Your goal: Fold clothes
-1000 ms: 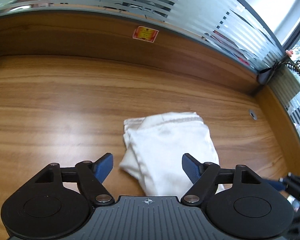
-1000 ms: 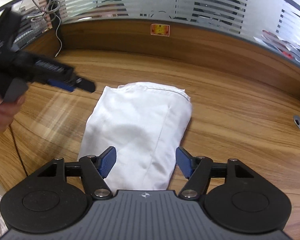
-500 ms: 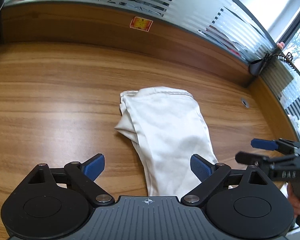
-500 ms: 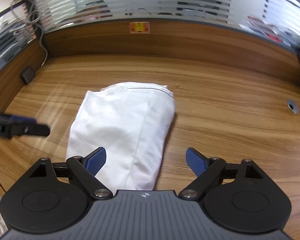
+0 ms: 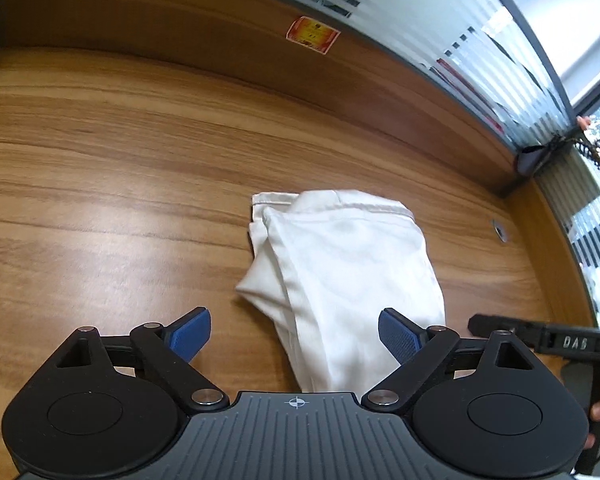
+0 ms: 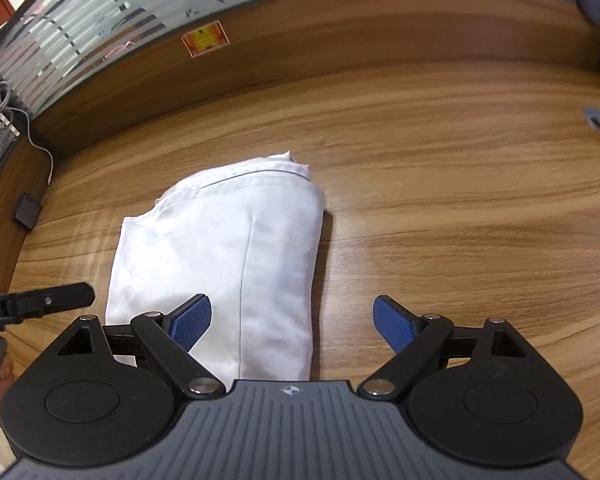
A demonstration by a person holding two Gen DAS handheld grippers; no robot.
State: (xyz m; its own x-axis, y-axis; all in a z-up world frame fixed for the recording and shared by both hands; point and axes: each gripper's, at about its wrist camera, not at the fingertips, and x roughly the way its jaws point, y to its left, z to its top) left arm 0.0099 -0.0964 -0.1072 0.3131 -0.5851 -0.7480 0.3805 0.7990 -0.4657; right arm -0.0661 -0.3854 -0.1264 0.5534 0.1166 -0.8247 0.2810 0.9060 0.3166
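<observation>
Since both tools, left tool (image 5: 294, 338) and right tool (image 6: 292, 326), gape empty, the soft, light garment (image 5: 340, 276) wants pinching at its near corners.

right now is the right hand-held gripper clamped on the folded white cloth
No, the right hand-held gripper stands wide open above the folded white cloth, its blue pads pressing on nothing.

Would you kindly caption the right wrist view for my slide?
Open right gripper poised over a folded white garment on a wooden desk.
</observation>
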